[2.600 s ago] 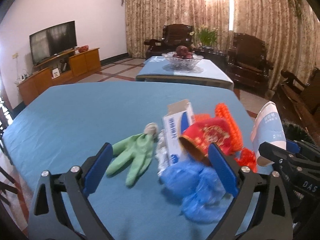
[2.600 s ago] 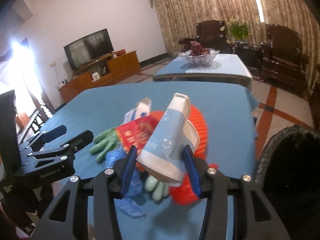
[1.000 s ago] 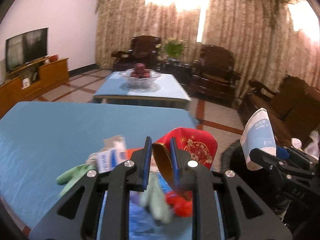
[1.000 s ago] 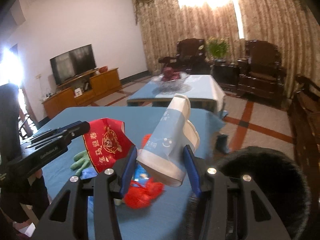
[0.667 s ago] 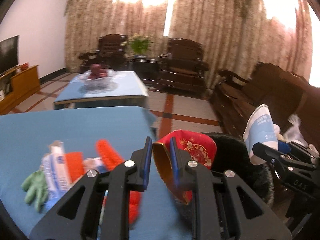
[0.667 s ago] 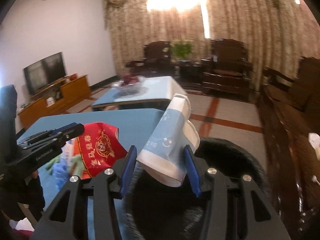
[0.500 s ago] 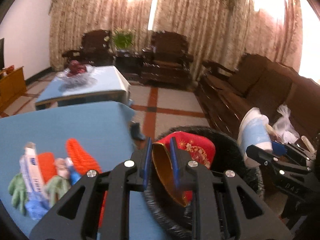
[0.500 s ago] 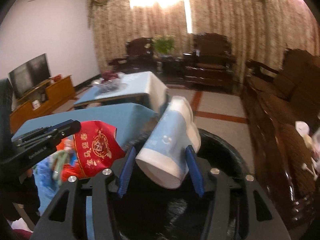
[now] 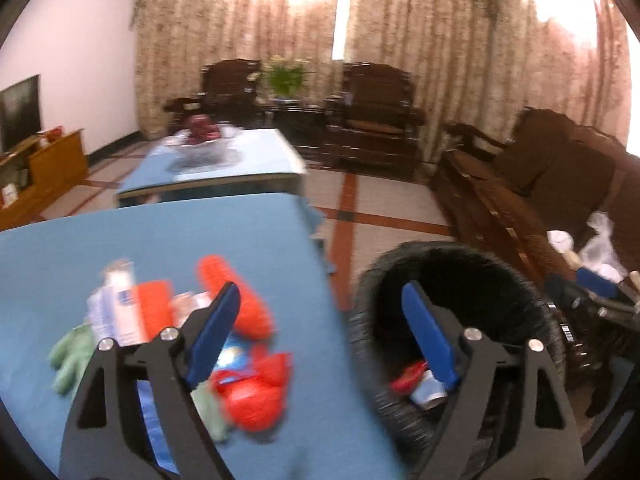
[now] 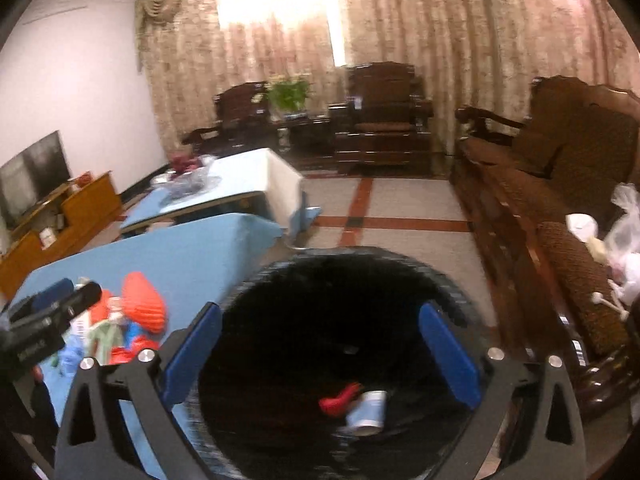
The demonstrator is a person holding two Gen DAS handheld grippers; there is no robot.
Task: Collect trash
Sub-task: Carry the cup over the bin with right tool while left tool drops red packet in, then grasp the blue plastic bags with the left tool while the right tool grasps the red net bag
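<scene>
Right wrist view: right hand-held gripper hangs over the black bin, jaws opening wide, nothing between the blue pads.
Bin contents: paper cup and red wrapper lie side by side at the bottom, touching, both blurred.
Left wrist view: left hand-held gripper straddles the desk edge and bin rim, jaws opening, nothing between the pads.
Same two items seen here: red wrapper and cup low in the bin, just past the right-hand pad.
Desk: blue cloth, bin stands just beside its corner on the floor.
Trash left on desk: orange ribbed roll, green glove, white and blue box, red crumpled bag, blue printed scrap, all in one loose pile, several touching.
Blur: pile is smeared, finer detail cannot be told.
Other gripper: left one shows at the left edge of the right wrist view, beside the pile.
Background: second desk with fruit bowl, dark wooden chairs, sofa, curtains.
</scene>
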